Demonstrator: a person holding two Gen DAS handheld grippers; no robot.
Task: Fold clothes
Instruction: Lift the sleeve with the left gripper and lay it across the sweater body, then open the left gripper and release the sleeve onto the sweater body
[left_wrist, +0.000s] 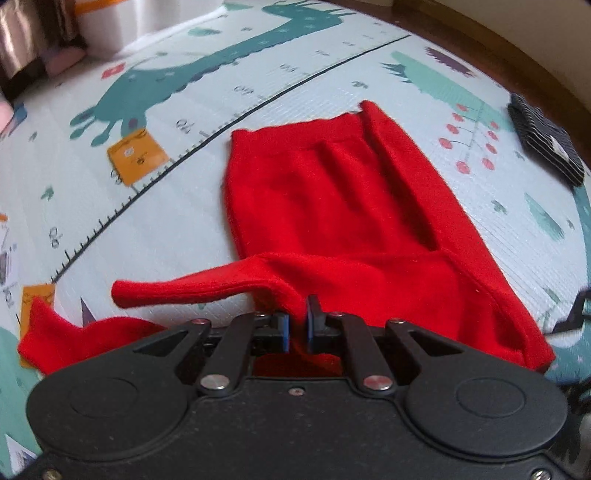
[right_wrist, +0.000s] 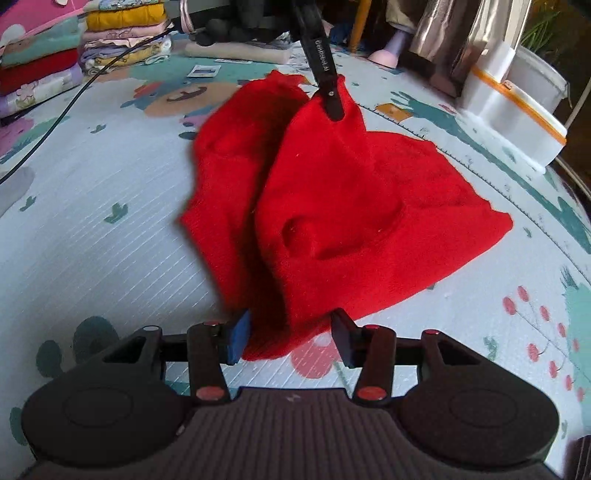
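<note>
covering the floor, a cartoon-printed play mat (left_wrist: 295, 96) under red garment (left_wrist: 332, 192)

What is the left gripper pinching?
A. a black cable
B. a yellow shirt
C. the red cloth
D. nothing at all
C: in the left wrist view the left gripper has its jaws shut on a fold of the red cloth, which lies on the play mat.
</note>
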